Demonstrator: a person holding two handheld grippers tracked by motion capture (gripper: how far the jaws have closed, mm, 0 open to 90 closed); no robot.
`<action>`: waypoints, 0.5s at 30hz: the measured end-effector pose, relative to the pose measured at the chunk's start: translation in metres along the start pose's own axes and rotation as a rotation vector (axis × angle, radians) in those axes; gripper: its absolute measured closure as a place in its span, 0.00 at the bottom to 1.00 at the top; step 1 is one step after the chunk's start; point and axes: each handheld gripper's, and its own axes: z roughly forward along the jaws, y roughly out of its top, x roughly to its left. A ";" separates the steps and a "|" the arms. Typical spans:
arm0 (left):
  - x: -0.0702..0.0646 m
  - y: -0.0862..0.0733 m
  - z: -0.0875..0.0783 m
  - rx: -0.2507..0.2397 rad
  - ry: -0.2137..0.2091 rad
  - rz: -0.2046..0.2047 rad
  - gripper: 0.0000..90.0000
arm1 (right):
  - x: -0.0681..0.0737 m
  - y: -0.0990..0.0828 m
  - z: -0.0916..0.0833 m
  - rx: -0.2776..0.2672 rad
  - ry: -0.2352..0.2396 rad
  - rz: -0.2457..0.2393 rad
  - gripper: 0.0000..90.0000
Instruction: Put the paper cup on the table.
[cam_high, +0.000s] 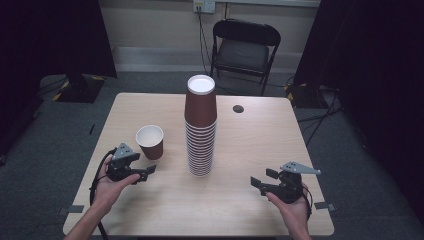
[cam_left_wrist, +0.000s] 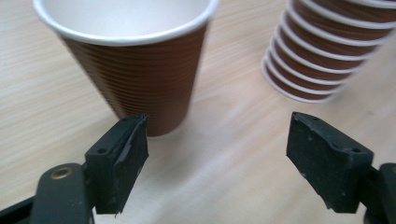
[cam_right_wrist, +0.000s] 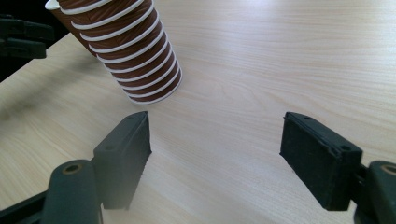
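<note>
Single cup (cam_high: 150, 141) upright on table (cam_high: 240, 210), mouth up, just far-right of left gripper (cam_high: 148, 171). Left jaws spread, nothing between. Stack (cam_high: 201, 125) mid-table, vertical, right of cup. Right gripper (cam_high: 260, 183) spread, empty, well apart. Left nearer.

High view looks down from above; gripper views sit low, close — all share the cup stack (cam_high: 201, 131).

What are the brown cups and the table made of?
The single cup and the stack of cups look like paper: matte brown ribbed walls, a rolled white rim and a white inside. The table looks like pale wood or a wood-look laminate, smooth, with fine grain lines.
</note>
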 end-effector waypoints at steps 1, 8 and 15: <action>-0.003 0.000 -0.003 -0.002 0.010 -0.004 0.22 | 0.000 0.000 0.000 0.000 -0.001 0.001 0.27; -0.024 -0.004 -0.015 -0.003 0.008 -0.001 0.22 | -0.002 -0.002 0.000 0.003 -0.003 0.008 0.27; -0.043 -0.023 -0.017 0.036 -0.026 -0.009 0.18 | -0.004 -0.006 -0.001 0.000 -0.008 0.008 0.27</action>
